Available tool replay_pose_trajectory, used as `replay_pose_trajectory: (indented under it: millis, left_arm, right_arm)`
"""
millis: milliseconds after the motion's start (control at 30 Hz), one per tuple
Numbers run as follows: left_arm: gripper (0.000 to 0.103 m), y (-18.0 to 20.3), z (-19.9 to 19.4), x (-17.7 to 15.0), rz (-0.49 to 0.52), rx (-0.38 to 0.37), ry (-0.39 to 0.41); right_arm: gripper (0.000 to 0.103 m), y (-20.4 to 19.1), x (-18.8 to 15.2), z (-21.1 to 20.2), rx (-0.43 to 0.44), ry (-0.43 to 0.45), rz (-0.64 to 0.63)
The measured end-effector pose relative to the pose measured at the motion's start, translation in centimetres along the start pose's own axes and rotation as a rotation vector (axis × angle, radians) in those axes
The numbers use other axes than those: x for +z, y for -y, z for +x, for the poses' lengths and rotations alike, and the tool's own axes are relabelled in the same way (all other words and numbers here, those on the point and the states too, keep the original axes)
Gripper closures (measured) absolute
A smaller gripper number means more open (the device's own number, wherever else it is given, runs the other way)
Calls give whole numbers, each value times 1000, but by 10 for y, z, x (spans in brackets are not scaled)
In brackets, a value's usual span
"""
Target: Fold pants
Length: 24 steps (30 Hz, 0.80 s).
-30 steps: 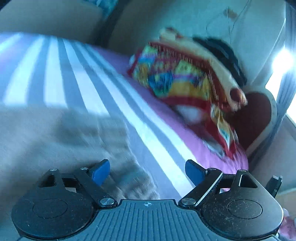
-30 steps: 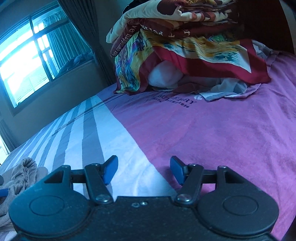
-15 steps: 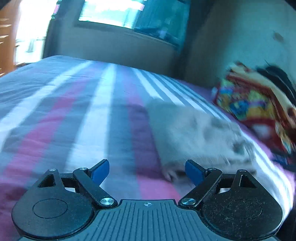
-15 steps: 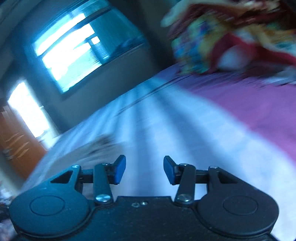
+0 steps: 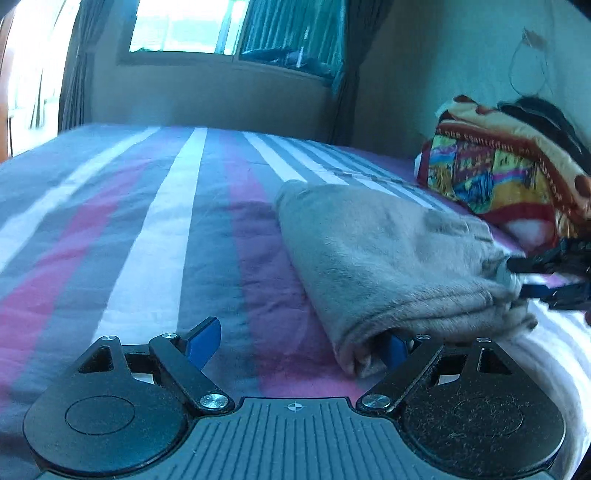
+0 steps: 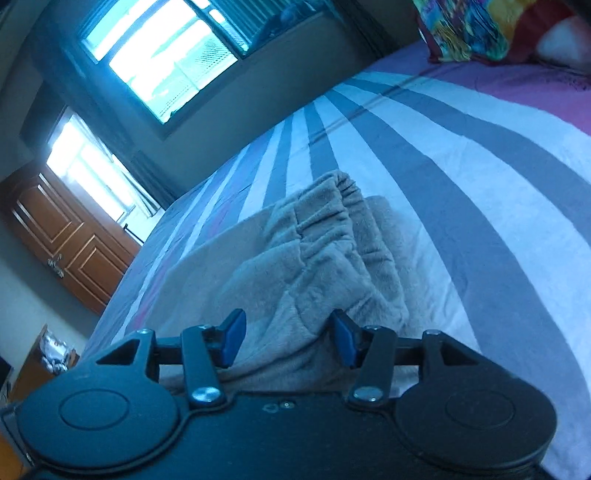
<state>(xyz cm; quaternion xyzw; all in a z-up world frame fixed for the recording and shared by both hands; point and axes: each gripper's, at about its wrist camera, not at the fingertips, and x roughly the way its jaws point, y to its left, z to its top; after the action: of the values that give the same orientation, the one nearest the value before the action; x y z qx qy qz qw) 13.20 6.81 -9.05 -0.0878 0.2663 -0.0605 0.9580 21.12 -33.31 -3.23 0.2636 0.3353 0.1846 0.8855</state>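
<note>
- Left gripper (image 5: pixel 301 343): my jaws stand wide apart over the striped bedsheet (image 5: pixel 155 236); the left pad is clear of everything, while the right pad sits tucked under the near corner of the folded pants (image 5: pixel 380 258). Nothing is pinched between the two pads.
- Right gripper (image 6: pixel 288 338): I read the jaws about half apart and opening; a ridge of the pants (image 6: pixel 314 266) lies between the blue pads. The right pad touches cloth, the left pad shows a gap, so I call no firm pinch.
- Pants, left wrist view: grey-beige bundle folded over, lying on the sheet to the right of my left gripper, long axis running away from me.
- Pants, right wrist view: gathered elastic waistband (image 6: pixel 332 206) at the far end, flat layer spread out to the left beneath it.
- Right gripper (image 5: pixel 554 280) also shows in the left wrist view, at the right edge, against the far right end of the bundle.
- Farther right: a bright patterned blanket pile (image 5: pixel 509 173) on the bed, near the pants; I cannot tell if they touch.
- Far: window (image 5: pixel 184 26) with curtains; wooden door (image 6: pixel 70 236) at far left in the right wrist view.
</note>
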Motion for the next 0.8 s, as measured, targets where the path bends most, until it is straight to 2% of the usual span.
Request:
replay_pose_trajectory:
  millis: [67, 133, 167, 200, 233, 333, 400, 467, 533, 567, 633, 733, 767, 800]
  left_arm:
    - [15, -5, 11, -3, -41, -6, -32]
    - [15, -5, 15, -7, -34, -2, -40]
    - [15, -5, 17, -7, -37, -1, -45]
    - [15, -6, 17, -8, -42, -2, -49]
    - [15, -6, 17, -8, -46, -3, -48]
    - [15, -6, 16, -12, -46, -4, -37]
    - [15, -7, 15, -13, -53, -12, -27]
    - [15, -5, 16, -14, -48, -9, -23]
    - [15, -3, 18, -13, -37, -6, -27]
    - [15, -4, 18, -13, -38, -6, -29]
    - [15, -5, 18, -13, -42, -6, -31]
    - [15, -5, 18, -14, -42, -4, -27]
    - [15, -5, 18, -15, -43, -5, -25]
    - [15, -5, 18, -15, -43, -4, -24]
  right_arm:
    - [57, 2, 4, 9, -32, -18, 33]
    - [59, 3, 7, 20, -64, -47, 71]
    - [75, 1, 10, 24, -82, -47, 84]
    - [79, -4, 13, 25, -90, -52, 71]
    - [79, -9, 14, 21, -77, -40, 40]
    - [80, -36, 16, -15, 50, 75, -73]
    - [81, -37, 15, -34, 68, 118, -102]
    - [81, -20, 8, -36, 28, 96, -55]
    - [81, 7, -3, -17, -48, 15, 22]
    - [81, 17, -8, -9, -60, -7, 65]
    - [79, 24, -14, -8, -36, -11, 129]
    - [62, 19, -11, -26, -6, 31, 164]
    - [46, 22, -10, -35, -3, 44, 183]
    - [38, 25, -11, -42, -1, 50, 211]
